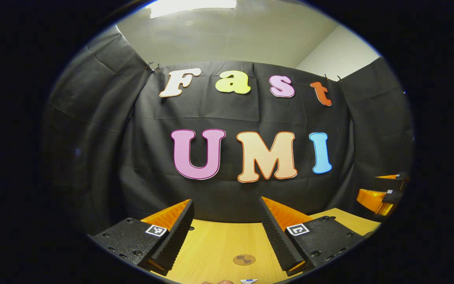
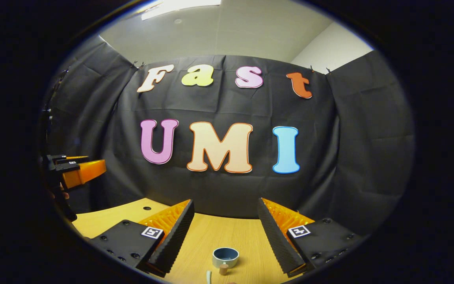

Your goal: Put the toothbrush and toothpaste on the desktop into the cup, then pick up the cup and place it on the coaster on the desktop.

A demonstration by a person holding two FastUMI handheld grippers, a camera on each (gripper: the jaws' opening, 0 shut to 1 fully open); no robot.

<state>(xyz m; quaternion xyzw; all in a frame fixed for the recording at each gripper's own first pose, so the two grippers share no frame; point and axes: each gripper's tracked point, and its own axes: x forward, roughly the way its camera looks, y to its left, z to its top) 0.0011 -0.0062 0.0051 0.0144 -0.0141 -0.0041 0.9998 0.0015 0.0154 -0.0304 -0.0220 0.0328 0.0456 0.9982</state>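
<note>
Your left tool (image 1: 227,236) is wide open and holds nothing. It hangs above the wooden worktop (image 1: 211,244), and the round brown coaster (image 1: 244,259) lies flat between its fingers. Your right tool (image 2: 225,236) is wide open too, with nothing in it. Below it the blue cup (image 2: 225,256) stands upright on the worktop. A small brown thing sits just beside the cup; you cannot tell what it is.
</note>
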